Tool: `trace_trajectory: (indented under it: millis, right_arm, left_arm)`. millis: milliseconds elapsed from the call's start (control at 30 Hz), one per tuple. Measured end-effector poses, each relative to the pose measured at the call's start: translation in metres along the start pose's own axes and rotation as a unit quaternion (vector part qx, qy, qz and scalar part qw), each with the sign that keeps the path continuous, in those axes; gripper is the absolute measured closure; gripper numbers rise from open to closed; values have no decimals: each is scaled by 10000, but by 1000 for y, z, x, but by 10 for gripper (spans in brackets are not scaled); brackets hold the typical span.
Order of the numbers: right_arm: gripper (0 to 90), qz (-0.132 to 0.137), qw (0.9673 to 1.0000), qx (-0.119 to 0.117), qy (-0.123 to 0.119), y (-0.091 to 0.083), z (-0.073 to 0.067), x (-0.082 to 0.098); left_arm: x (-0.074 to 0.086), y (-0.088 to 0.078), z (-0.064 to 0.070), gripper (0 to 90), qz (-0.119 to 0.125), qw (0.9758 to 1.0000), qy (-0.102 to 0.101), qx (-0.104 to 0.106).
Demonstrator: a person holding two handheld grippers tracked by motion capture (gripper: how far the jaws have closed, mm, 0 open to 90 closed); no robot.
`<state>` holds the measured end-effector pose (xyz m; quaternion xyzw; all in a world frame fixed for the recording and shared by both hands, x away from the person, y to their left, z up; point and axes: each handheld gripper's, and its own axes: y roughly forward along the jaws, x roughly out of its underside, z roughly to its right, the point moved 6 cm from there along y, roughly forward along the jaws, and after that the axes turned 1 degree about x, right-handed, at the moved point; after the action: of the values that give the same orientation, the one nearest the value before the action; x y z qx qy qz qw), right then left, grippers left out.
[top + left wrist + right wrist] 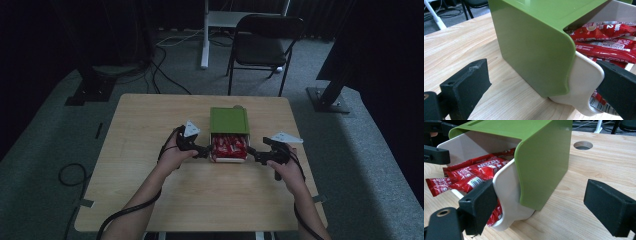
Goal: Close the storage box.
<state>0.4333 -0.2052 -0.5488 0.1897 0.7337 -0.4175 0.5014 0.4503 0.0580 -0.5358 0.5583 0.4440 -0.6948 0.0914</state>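
High view showed the green box at the counter's centre, its white drawer of red sachets pulled toward 6 o'clock. Left gripper and right gripper straddled its corners, jaws spread; uneven pressure could skew the drawer.

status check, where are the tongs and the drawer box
Left tongs and right tongs open, one at each side of white drawer. Drawer pulled out of green box, full of red packets. Nothing blocking.

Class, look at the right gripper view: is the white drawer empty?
No: red sachets lie heaped in the white drawer, which is partly out of the green case.
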Motion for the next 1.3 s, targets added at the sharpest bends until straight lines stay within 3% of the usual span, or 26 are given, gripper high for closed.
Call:
trace_trajectory:
  millis: [1300]
  right_arm:
    - [106,51,9993,309,227,18,13,-11]
  left_arm:
    - [-10,19,-15,27,-47,9995,-5,-297]
